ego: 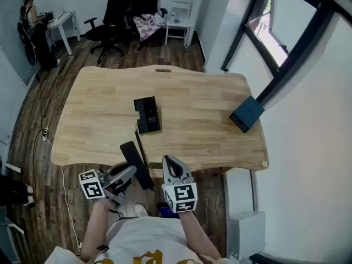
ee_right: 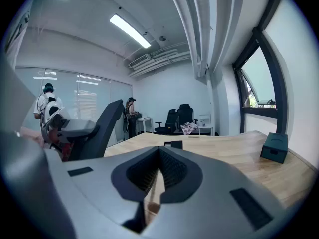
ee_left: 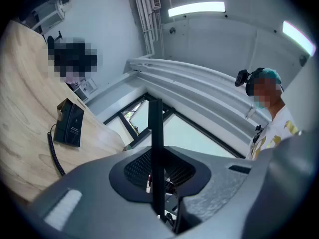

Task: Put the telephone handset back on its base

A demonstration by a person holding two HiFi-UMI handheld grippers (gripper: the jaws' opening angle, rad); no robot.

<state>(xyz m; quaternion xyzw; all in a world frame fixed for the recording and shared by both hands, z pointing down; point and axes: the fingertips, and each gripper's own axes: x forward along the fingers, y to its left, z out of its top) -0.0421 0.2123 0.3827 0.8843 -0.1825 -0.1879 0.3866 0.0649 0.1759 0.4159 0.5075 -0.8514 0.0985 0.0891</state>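
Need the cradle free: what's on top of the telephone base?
Nothing: the telephone base shows a bare top. The handset is off it, clamped in the left gripper. The tabletop beneath the base is covered.

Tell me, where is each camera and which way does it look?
Head view: on the person's head, facing steeply down at the table; forearms, left gripper, right gripper show.
Left gripper view: on that gripper, tipped up past the clamped handset; person's shirt shows.
Right gripper view: on that gripper, level across the table; its shut jaws show.
All three share the telephone base.
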